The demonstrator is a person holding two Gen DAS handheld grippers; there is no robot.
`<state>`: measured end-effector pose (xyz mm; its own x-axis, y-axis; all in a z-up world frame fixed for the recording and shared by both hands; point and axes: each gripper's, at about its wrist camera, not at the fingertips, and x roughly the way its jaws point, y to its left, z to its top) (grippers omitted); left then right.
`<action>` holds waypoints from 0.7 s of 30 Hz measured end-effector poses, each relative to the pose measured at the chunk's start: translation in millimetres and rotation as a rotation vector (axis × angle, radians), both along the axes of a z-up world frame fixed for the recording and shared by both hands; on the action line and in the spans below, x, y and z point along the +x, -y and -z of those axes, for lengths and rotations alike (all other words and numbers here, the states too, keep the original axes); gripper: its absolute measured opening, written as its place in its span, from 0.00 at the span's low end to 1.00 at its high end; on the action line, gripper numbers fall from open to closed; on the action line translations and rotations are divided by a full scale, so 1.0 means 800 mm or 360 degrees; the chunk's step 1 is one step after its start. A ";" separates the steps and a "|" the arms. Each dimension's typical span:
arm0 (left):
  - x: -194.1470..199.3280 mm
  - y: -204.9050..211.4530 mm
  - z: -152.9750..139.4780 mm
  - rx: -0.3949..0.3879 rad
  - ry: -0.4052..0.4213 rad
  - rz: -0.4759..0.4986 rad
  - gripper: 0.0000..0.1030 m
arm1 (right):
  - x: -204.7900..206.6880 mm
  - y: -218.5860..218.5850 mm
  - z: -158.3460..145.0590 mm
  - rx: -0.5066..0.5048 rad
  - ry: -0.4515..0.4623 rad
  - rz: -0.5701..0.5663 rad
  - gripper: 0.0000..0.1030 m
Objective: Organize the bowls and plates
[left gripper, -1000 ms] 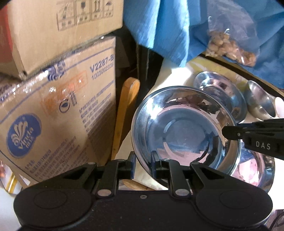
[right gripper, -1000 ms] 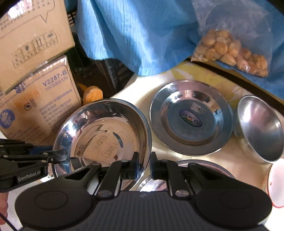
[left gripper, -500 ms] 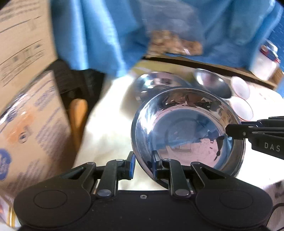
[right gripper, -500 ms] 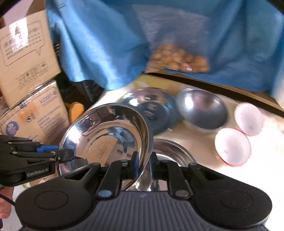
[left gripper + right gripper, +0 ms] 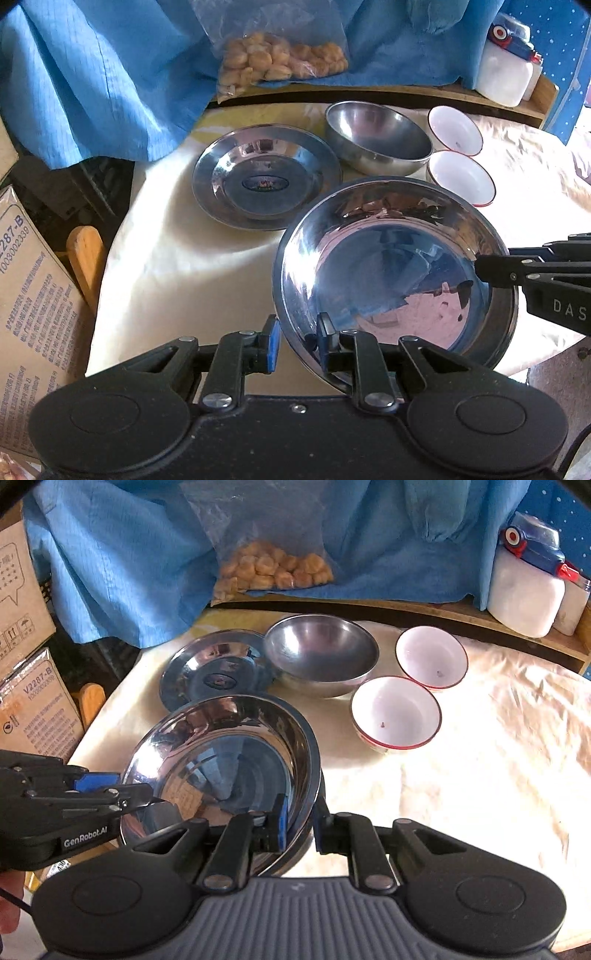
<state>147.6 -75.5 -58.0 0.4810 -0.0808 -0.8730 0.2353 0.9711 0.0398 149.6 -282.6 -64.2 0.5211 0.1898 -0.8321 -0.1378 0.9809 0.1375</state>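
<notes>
Left wrist view: left gripper [image 5: 295, 341], pads clamped on the near rim of a shiny steel plate [image 5: 391, 273], which is carried tilted above the cloth-covered table [image 5: 177, 258]; right gripper [image 5: 480, 267] enters from the right edge and nips the plate's opposite rim. Beyond it, resting on the cloth: one flat steel plate with a centre sticker [image 5: 266, 177], one deep steel bowl [image 5: 376, 136] just beside it, two white red-rimmed bowls [image 5: 458, 155] side by side. Background: blue cloth [image 5: 92, 74], bag of round snacks [image 5: 273, 55], white jar [image 5: 506, 74] on a shelf, cardboard box [image 5: 33, 288] to the left. Right wrist view: right gripper [image 5: 297, 825] closed on the near rim of the carried plate [image 5: 229, 760]; a second steel rim shows just under it, whether touching cannot be told. Left gripper [image 5: 147, 799] grips the far-left rim. Stickered plate [image 5: 214, 672], steel bowl [image 5: 321, 653] and white bowls [image 5: 413, 686] stand beyond. Step in hand, by judgement: two-handed carry of the plate toward a stack. Next move calls for levelling the plate, centring it over its like (probably the stickered plate), lowering until seated, then freeing both rims together so it does not slide.
</notes>
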 end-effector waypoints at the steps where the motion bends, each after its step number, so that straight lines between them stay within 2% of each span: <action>1: 0.001 0.000 0.000 0.0005 -0.0004 -0.0006 0.22 | 0.001 0.000 0.000 0.0000 0.0000 -0.0007 0.15; 9: 0.009 0.011 0.006 0.0078 -0.0047 -0.0039 0.23 | 0.009 -0.004 0.006 -0.0022 -0.0023 -0.0066 0.16; 21: 0.021 0.019 0.020 0.0149 -0.0155 -0.0135 0.23 | 0.026 0.005 0.023 0.0037 -0.0084 -0.0192 0.17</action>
<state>164.3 -90.6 -74.3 0.3951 0.0406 -0.9178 0.1600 0.9807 0.1123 170.7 -286.6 -82.6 0.4488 0.2680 -0.8525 -0.2464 0.9541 0.1702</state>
